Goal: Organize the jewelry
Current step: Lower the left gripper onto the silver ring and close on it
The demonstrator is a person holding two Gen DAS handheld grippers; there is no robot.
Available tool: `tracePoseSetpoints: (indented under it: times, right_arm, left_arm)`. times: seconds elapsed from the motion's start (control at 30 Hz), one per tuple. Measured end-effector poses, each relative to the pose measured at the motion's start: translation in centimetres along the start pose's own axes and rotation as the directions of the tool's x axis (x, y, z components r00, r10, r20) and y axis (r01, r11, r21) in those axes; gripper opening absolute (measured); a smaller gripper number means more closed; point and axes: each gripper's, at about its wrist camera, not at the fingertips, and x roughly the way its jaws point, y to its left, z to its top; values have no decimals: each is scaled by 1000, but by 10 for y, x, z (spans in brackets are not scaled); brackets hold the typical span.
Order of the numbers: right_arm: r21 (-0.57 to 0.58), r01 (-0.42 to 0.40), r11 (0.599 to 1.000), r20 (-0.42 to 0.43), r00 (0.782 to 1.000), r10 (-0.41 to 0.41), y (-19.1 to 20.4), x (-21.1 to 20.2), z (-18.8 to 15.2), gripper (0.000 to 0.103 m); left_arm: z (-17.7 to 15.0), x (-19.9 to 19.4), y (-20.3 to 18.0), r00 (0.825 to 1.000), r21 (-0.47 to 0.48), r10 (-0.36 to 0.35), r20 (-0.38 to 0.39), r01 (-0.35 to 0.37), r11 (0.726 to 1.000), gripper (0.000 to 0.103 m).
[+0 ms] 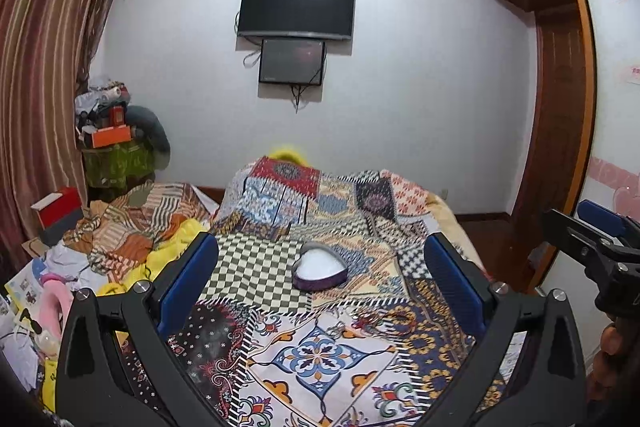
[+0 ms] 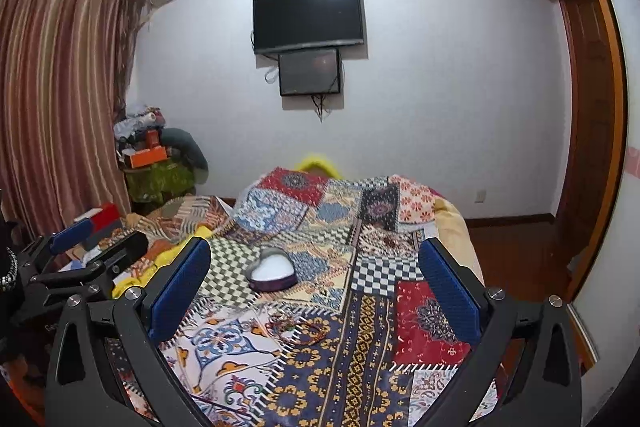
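Left gripper (image 1: pixel 320 283): jaws wide apart, holding nothing.
Right gripper (image 2: pixel 316 279): jaws wide apart, holding nothing.
Heart-shaped box (image 1: pixel 319 267): open on the patchwork bedspread (image 1: pixel 320 355).
Bracelets (image 2: pixel 298 331): lying loose, near the box.

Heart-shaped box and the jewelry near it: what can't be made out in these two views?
- Heart-shaped box: the inside shows only white in both views; contents too small to tell.
- Jewelry on the quilt: thin, lost in the pattern; kind and count unclear.
- Right gripper: cut off by the left view's edge.
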Motion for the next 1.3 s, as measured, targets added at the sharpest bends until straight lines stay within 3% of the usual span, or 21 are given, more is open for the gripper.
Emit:
tracePoseSetpoints:
  times: [0.23, 0.43, 0.5, 0.6, 0.7, 0.9, 1.07, 1.23, 1.3]
  right_arm:
    - [6, 50, 999, -110, 993, -49, -20, 47, -18, 103]
    - [33, 57, 998, -256, 966, -46, -42, 95, -42, 103]
    - [43, 45, 998, -299, 954, -30, -45, 105, -49, 103]
    - [48, 24, 999, -353, 936, -5, -48, 117, -61, 103]
    - [49, 1, 999, -396, 918, 19, -49, 126, -71, 103]
    - [42, -52, 998, -431, 900, 65, -49, 138, -79, 103]
    - [57, -89, 994, -447, 888, 105, -47, 149, -82, 102]
    - [52, -102, 993, -452, 885, 115, -44, 153, -83, 99]
    - [49, -109, 993, -455, 882, 119, -42, 154, -83, 97]
  left_arm:
    - [-19, 52, 17, 992, -7, 31, -124, -32, 999, 103]
    - [-42, 100, 27, 969, -6, 24, -248, -27, 1000, 99]
    - [-51, 114, 28, 957, 0, 22, -288, -23, 1000, 98]
    - [-64, 132, 27, 939, 3, 11, -344, -10, 1000, 88]
    - [-78, 146, 26, 910, 3, -19, -414, 23, 1000, 84]
    - [-98, 162, 17, 866, 2, -78, -493, 90, 996, 74]
    - [-107, 173, 9, 844, -11, -129, -521, 144, 989, 64]
    - [-115, 185, 2, 820, -21, -167, -547, 185, 982, 45]
    - [-116, 187, 1, 824, -14, -162, -542, 184, 983, 44]
